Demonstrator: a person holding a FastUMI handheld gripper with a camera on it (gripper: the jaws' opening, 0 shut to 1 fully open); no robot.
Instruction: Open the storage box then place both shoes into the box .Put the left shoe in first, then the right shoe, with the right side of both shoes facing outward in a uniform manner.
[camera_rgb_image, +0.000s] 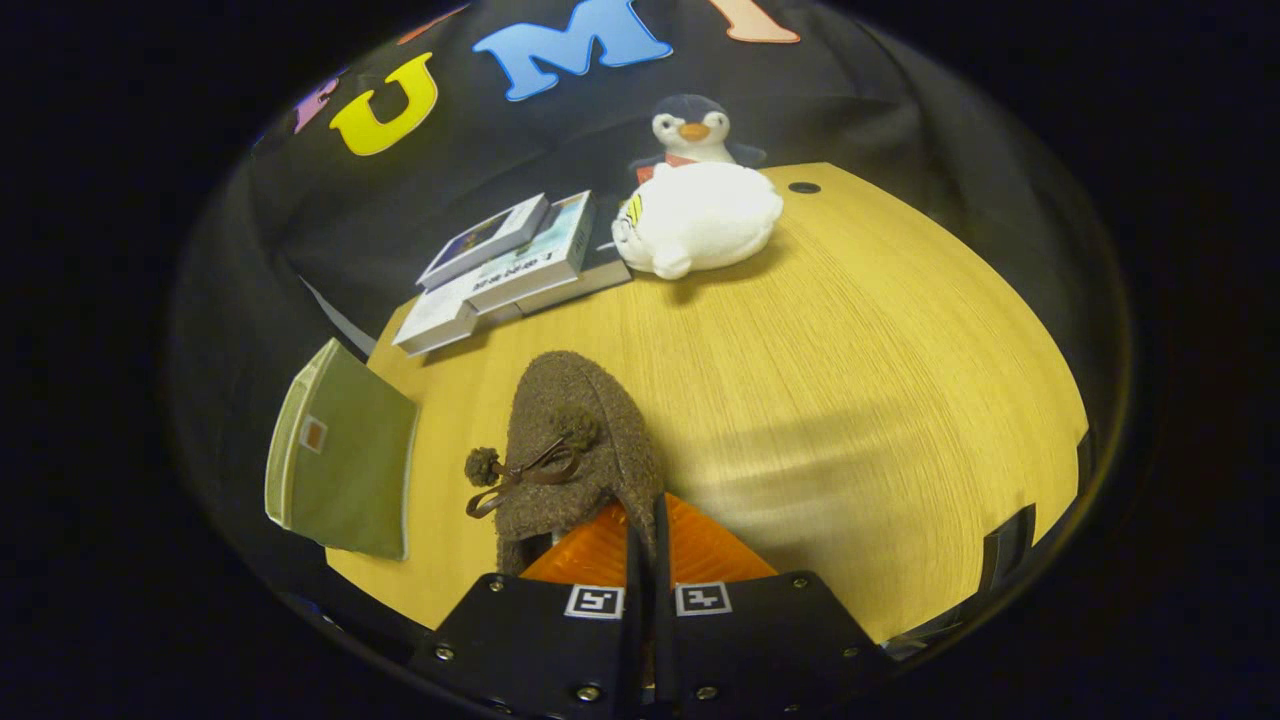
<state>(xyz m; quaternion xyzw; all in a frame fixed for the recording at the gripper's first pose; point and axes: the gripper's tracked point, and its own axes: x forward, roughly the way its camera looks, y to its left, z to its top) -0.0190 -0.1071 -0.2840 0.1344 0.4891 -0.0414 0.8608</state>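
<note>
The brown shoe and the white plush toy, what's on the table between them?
Nothing: in the gripper view, bare wooden table runs from the brown shoe, pinched in the gripper, to the white plush toy.

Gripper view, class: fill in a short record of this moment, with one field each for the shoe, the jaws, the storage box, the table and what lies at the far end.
shoe: brown fuzzy shoe with a pom-pom bow, toe pointing away, held up over the table
gripper: jaws nearly closed, pinching the shoe's rear edge
storage box: green fabric box to the left of the shoe, at the table's edge
table: light wooden top
far end: stack of books, white plush toy, penguin plush behind it
</note>
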